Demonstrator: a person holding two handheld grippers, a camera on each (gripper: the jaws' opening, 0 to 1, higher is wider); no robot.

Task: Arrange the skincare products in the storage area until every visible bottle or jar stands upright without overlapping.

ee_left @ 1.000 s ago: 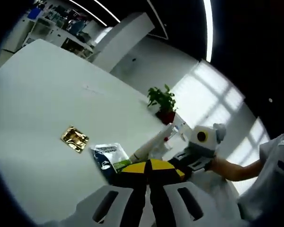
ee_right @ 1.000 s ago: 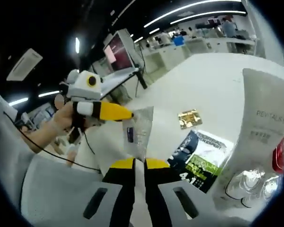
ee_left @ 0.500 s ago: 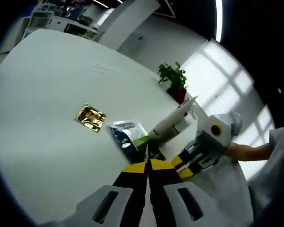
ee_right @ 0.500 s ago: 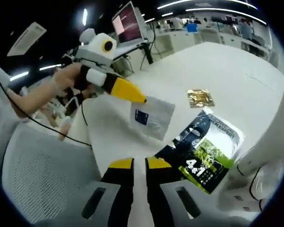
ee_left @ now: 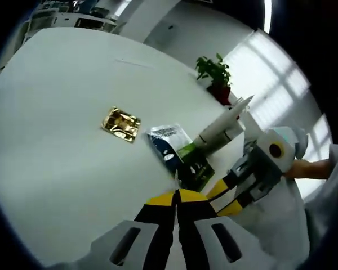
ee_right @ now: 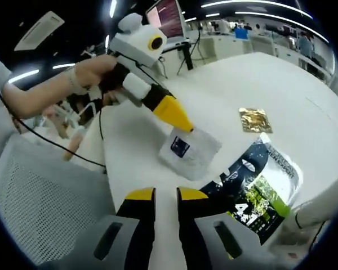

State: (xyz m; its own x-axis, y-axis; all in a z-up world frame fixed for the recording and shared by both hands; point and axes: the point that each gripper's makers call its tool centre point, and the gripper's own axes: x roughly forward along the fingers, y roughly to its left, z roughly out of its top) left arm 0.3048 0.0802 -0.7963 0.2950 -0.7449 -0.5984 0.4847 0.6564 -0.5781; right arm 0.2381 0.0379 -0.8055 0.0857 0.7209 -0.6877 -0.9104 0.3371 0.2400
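Note:
My left gripper has its jaws closed; in the right gripper view its yellow tip pinches the top corner of a clear sachet with a dark label, whose lower edge rests on the white table. A gold foil sachet lies flat beyond it. A dark blue and green packet lies next to a white tube. My right gripper hovers near the packet, its jaws a little apart with nothing between them.
A potted plant stands at the table's far side past the tube. A person's hand holds the left gripper. A grey mesh chair sits at the table's near edge, and a monitor stands behind.
The left gripper has brought the clear sachet down until it touches the table. The right gripper's jaws have parted slightly. Both views have shifted with the hands.

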